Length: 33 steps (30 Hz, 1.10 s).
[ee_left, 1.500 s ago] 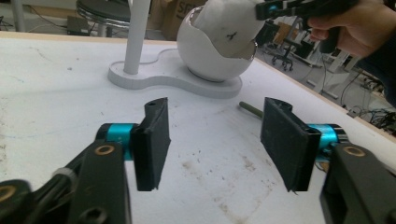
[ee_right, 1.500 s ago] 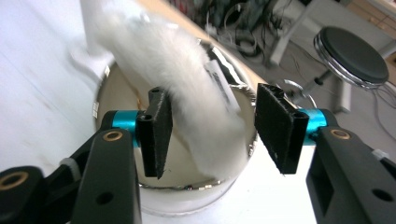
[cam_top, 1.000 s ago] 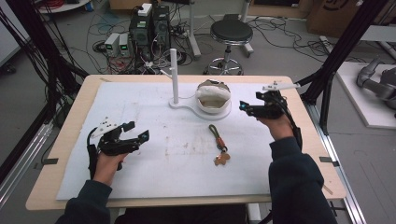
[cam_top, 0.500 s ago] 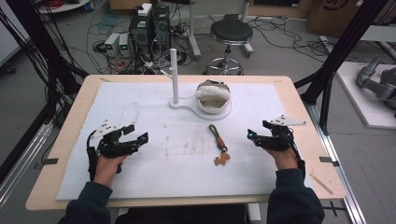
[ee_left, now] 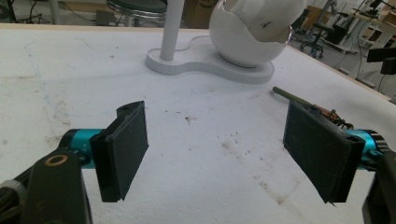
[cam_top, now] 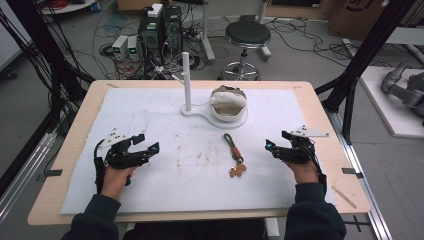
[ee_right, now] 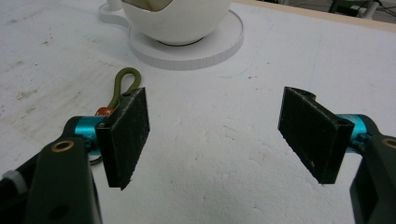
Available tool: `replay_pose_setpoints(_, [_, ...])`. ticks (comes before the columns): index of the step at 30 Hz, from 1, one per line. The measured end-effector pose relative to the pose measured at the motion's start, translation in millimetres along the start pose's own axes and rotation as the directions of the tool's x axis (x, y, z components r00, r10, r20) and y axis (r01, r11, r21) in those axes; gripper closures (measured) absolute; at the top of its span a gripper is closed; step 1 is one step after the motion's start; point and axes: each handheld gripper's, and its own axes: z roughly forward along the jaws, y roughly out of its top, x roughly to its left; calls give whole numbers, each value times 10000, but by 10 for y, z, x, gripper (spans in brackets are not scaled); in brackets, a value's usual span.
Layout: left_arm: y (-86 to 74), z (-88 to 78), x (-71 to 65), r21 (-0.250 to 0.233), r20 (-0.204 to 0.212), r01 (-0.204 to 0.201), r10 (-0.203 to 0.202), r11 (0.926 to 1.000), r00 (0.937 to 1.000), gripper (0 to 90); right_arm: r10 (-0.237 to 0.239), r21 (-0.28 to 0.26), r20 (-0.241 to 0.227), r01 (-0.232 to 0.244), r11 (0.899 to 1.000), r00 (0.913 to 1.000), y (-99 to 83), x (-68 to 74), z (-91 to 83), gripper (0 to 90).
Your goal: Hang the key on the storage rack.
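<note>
White foam sheeting is covering the wooden table (cam_top: 320, 107), and on it, near the middle, the keychain (cam_top: 234, 155) is lying flat, its olive loop pointing toward twelve o'clock and its brown tag toward six, so its long axis is running straight away from the person in the high view. Just past the loop, at twelve, the white bowl (cam_top: 228, 106) is sitting on its stand (cam_top: 192, 111), with the post (cam_top: 186, 80) rising at about eleven. From the keychain, the right gripper (cam_top: 270, 146) is sitting at three o'clock, near it, while the left gripper (cam_top: 152, 146) is waiting at nine o'clock, well apart. The right one is nearer, so it is looking like the better candidate for the pick. Both grippers are resting low over the foam with jaws spread wide and nothing between them; the right jaws have just been narrowing slightly. In the right gripper view the keychain is lying beyond the left-hand jaw, outside the gap, so a sideways shift toward nine is looking necessary before closing across the strap.
</note>
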Motion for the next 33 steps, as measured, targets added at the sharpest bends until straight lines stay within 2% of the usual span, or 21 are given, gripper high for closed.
replay_pose_setpoints(5, [-8,-2,-25,46,-110,-30,31,10000,9999,228,-354,312,-452,368,9988,9984,35,144,128,252])
replay_pose_setpoints(7, [-13,-5,-53,47,-108,-54,55,10000,9999,229,-327,391,-511,347,9986,9982,44,184,152,252])
replay_pose_setpoints(8, [-15,-6,-63,66,-110,-71,72,10000,9999,231,-350,535,-640,385,9978,9973,63,276,205,250])
replay_pose_setpoints(9, [-15,-11,-68,77,-92,-96,97,9999,9999,231,-350,535,-640,385,9978,9973,63,276,205,250])
replay_pose_setpoints(10, [-14,-14,-68,58,-133,-120,121,9999,9998,232,-338,421,-792,372,9984,9963,58,353,257,245])
replay_pose_setpoints(12, [-19,-12,-70,77,-129,-98,99,9999,9999,232,-342,485,-885,386,9981,9955,55,379,280,245])
replay_pose_setpoints(13, [-22,-8,-68,105,-112,-105,106,9999,9999,233,-408,811,-1217,509,9954,9917,46,453,352,282])
replay_pose_setpoints(14, [-24,-3,-68,105,-113,-95,96,9999,9999,233,-408,811,-1217,509,9954,9917,46,453,352,282])
replay_pose_setpoints(16, [-29,6,-64,126,-66,-99,100,9999,9999,240,-670,1106,-1401,829,9904,9879,42,574,455,338])
replay_pose_setpoints(18, [-34,12,-52,178,-55,-82,83,9998,10000,240,-659,1263,-1448,845,9884,9873,42,612,492,363])
replay_pose_setpoints(20, [-36,13,-36,175,-63,-56,58,9998,10000,240,-716,1611,-1479,955,9823,9864,33,688,596,395])
replay_pose_setpoints(21, [-34,12,-29,141,-109,-31,32,9999,9999,240,-736,2061,-1393,1016,9733,9875,19,731,698,429])
replay_pose_setpoints(23, [-33,8,-23,153,-125,3,-1,9999,9999,240,-685,2459,-1404,1018,9639,9877,-1,763,787,455])
replay_pose_setpoints(24, [-34,11,-21,131,-114,9,-7,9999,9999,240,-685,2459,-1404,1018,9639,9877,-1,763,787,455])
replay_pose_setpoints(25, [-34,12,-19,162,-122,-8,10,9999,9999,240,-712,2763,-1414,1084,9549,9874,-12,783,834,477])
replay_pose_setpoints(26, [-34,13,-19,166,-125,-20,22,9999,9999,241,-1124,2755,-1144,1402,9510,9871,-13,825,846,495])
replay_pose_setpoints(27, [-34,16,-21,173,-125,-2,4,9998,9999,240,-1217,2823,-1062,1472,9480,9869,-4,841,846,510])
replay_pose_setpoints(28, [-34,17,-24,192,-115,23,-20,9998,9999,241,-1300,2878,-1046,1552,9450,9860,3,866,842,577])
replay_pose_setpoints(29, [-35,21,-25,187,-119,20,-17,9998,9999,243,-1589,2907,-1162,1866,9385,9804,13,904,832,673])
replay_pose_setpoints(31, [-36,22,-23,222,-139,-5,8,9998,9999,243,-1627,2975,-1123,1894,9357,9803,20,930,830,699])
replay_pose_setpoints(33, [-36,22,-23,224,-133,-1,4,9997,9999,246,-1762,3107,-1112,2026,9287,9781,39,964,828,742])
